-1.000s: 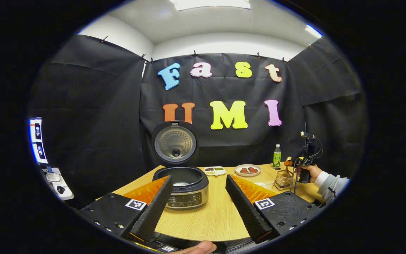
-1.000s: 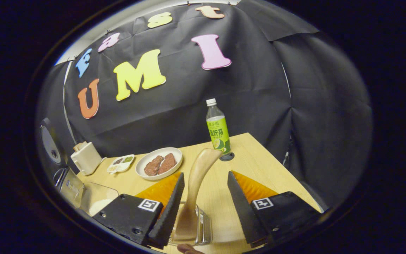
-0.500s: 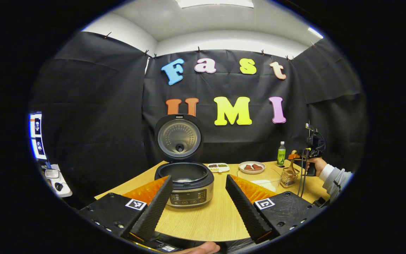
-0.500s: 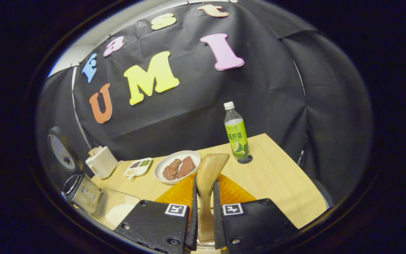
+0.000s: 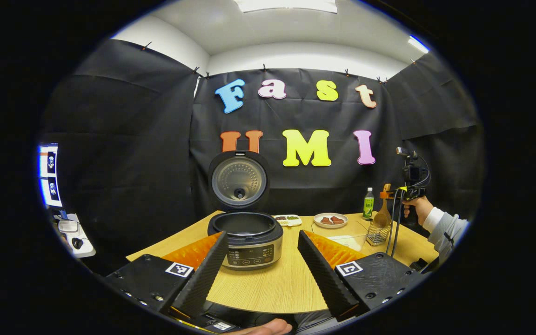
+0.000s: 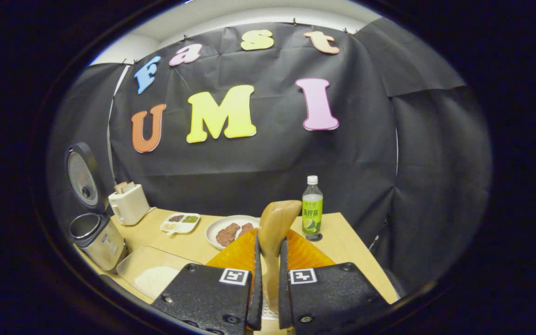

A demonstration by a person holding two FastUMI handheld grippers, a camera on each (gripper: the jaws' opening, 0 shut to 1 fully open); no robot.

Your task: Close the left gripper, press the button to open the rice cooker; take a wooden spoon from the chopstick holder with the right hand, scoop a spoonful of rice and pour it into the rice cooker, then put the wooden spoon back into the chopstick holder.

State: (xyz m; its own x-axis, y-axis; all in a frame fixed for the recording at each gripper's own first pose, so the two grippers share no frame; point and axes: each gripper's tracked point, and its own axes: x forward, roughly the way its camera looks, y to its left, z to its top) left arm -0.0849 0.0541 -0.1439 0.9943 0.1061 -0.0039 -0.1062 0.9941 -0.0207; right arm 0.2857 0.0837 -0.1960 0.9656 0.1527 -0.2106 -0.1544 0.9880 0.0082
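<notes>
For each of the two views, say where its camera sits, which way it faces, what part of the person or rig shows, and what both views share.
Left gripper view: rides the left gripper, facing the open rice cooker across the table; the person's hand lifts the wooden spoon.
Right gripper view: rides the right gripper, fingers clamping the spoon, facing the bottle.
Shared: cooker, plate, bottle, spoon.

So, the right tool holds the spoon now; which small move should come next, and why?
Probably lift a little more, then carry it toward the rice tray. The right tool is shut on the wooden spoon, whose bowl sits at the top of the chopstick holder, and the rice cooker stands open.
</notes>
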